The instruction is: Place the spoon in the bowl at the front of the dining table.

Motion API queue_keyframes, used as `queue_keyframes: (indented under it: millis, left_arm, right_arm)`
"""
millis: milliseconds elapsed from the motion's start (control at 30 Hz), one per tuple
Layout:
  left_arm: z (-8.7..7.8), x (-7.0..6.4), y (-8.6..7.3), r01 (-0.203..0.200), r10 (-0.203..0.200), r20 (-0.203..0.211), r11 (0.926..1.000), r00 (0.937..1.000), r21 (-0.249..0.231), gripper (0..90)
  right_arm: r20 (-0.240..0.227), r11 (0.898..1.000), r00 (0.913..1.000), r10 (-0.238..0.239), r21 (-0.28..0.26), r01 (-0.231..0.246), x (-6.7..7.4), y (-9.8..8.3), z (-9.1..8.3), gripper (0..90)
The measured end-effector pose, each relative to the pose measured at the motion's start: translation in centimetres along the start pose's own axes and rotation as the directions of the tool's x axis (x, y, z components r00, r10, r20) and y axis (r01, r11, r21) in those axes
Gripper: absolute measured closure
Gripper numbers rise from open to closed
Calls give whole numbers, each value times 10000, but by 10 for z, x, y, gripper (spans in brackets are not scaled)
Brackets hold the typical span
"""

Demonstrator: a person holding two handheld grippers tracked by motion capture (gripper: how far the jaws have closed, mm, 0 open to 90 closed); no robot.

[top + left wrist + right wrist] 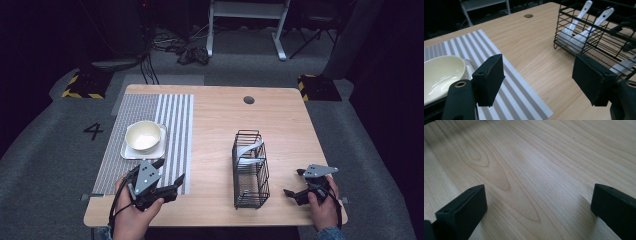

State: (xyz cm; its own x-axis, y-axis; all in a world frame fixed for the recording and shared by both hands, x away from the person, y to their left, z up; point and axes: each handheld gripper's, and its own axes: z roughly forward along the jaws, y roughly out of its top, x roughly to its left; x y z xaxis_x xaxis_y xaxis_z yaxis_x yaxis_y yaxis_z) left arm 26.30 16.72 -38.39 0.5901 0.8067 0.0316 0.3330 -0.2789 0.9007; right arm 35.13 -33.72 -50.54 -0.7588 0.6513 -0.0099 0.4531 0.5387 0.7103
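Cream bowl (143, 135) upright on a white square plate (129, 151), both on the striped placemat (175, 115) at about 9 o'clock of the wooden table (280, 115). Black wire basket (250, 170) at 5 o'clock, holding white spoons (584, 30). Left gripper (170, 176) at 7 o'clock and right gripper (294, 182) at 4 o'clock, both spread wide with nothing between the jaws.

Cream bowl (143, 135) on square plate (131, 151), striped placemat (172, 120); wire basket (250, 170) holding white spoons (584, 32).

Cream bowl (143, 135), grey-striped mat (170, 125)
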Motion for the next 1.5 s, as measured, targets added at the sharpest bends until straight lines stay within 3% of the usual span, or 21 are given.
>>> queue_keyframes:
  millis: [433,600,667,767,967,1267,1500]
  left_arm:
    - [19,-24,19,-428,446,890,9988,9950,-221,259]
    - [22,-38,26,-718,759,1271,9967,9890,-368,261]
    - [23,-43,28,-803,860,1507,9958,9848,-438,263]
    - [24,-50,30,-592,727,2084,9958,9753,-703,297]
    - [24,-66,35,-902,1107,2498,9916,9620,-922,315]
    - [31,-82,39,-1013,1303,3120,9890,9411,-1073,345]
    - [42,-95,41,-1059,1412,3679,9878,9191,-1146,400]
  right_arm:
    - [11,10000,10000,10,-2,-10,0,0,0,5]
    - [10,10000,10000,21,2,-21,0,0,0,5]
    - [11,10000,10000,20,4,-20,0,0,0,5]
    - [16,10000,10000,21,13,-21,0,0,0,5]
    - [15,10000,10000,21,12,-21,0,0,0,5]
    - [17,10000,10000,5,1,-5,0,0,0,5]
    - [24,10000,10000,4,-16,-4,0,0,0,5]
